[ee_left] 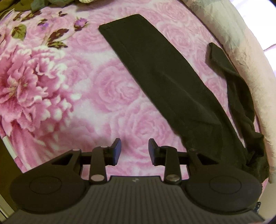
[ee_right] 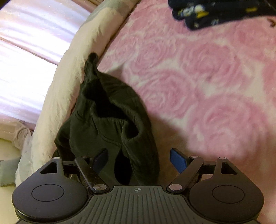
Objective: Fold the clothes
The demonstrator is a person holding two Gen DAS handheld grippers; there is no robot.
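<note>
A pair of dark olive trousers (ee_left: 155, 69) lies on the pink rose-print blanket (ee_left: 103, 89). One leg is laid out flat and straight, and the other leg (ee_left: 238, 89) is crumpled along the right side. My left gripper (ee_left: 135, 148) hangs open over bare blanket just left of the flat leg, with nothing between its fingers. In the right wrist view the bunched end of the trousers (ee_right: 107, 117) is heaped against the bedding roll. My right gripper (ee_right: 139, 158) stands open with that cloth between its jaws, and the blue right pad (ee_right: 178, 160) is clear of the fabric.
A pale rolled quilt (ee_left: 241, 44) (ee_right: 65, 82) borders the blanket beside the trousers. A dark garment with yellow and white print (ee_right: 215, 12) lies at the far edge. Greenish clothes (ee_left: 39, 3) sit at the top left. Large printed flowers (ee_left: 29, 82) cover the blanket's left side.
</note>
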